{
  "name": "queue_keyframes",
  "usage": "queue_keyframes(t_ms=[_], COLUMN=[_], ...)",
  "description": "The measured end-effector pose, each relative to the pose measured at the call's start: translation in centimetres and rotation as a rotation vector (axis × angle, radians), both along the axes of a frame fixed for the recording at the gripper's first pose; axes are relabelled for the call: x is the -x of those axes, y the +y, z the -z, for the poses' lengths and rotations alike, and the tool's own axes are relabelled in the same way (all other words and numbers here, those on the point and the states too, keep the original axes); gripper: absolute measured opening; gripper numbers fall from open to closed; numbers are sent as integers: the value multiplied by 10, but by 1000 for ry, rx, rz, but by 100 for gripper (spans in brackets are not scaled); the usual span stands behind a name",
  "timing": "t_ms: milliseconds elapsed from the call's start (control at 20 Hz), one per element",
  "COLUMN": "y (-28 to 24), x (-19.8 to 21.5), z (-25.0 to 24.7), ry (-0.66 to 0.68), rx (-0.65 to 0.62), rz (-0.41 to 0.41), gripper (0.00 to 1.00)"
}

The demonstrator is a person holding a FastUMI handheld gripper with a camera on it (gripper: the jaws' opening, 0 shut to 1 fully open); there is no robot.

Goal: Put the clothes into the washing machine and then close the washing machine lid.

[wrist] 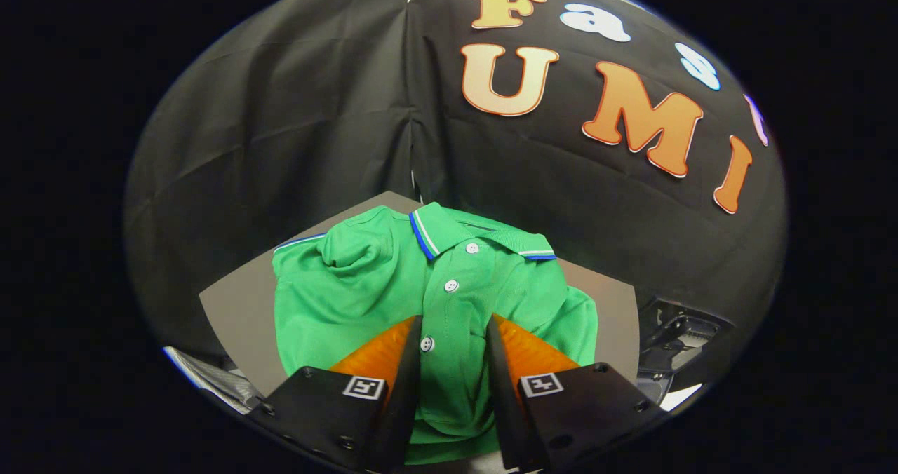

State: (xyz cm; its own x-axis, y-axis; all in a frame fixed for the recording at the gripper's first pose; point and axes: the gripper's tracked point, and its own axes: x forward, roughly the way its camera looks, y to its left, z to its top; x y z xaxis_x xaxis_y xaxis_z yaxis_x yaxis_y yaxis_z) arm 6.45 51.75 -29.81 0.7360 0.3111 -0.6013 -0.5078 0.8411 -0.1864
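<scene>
Black cloth walls close off the booth, and a grey table (238,313) sits in front of them with the shirt (365,299) spread over most of it. Nearest, the gripper (454,330) hangs low over the garment with its fingers apart at a middling width, and the buttoned front strip runs up the gap between them; whether the fingers (382,355) already touch the fabric I cannot tell, but they do not pinch it. The step in hand looks like the first pick-up, so a good grab would sink the tips into the cloth and close on a bunched fold (a single flat layer may slip out), ideally near the middle of the body so sleeves and hem hang evenly and do not drag. Beyond the fingers, at twelve o'clock, lie two more buttons and then the collar (428,232), striped along its edge, with a rumpled sleeve at about ten o'clock. At four o'clock from the shirt, a dark part of some machine (684,337) shows past the table edge; I cannot say if it is the washer. No brand or label on the shirt is readable; each finger mount carries a small square marker.
</scene>
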Motion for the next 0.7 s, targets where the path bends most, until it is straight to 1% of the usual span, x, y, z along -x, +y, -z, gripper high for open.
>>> queue_keyframes(t_ms=[50, 100, 150, 200, 250, 350, 450, 700], y=[-3, -4, -6, -6, -8, -11, -15, -34], x=[-2, -2, -3, -3, -2, -3, -6, 3], z=[-1, 1, 0, 0, -2, -5, -13, -59], ry=[11, 30, 49, 71, 93, 109, 100, 19], rx=[-10, -24, -44, -64, -68, -103, -141, -191], rz=[-4, -14, -13, -18, -35, -48, -31, -38], gripper=[52, 37, 37, 26, 26, 19, 12, 12])
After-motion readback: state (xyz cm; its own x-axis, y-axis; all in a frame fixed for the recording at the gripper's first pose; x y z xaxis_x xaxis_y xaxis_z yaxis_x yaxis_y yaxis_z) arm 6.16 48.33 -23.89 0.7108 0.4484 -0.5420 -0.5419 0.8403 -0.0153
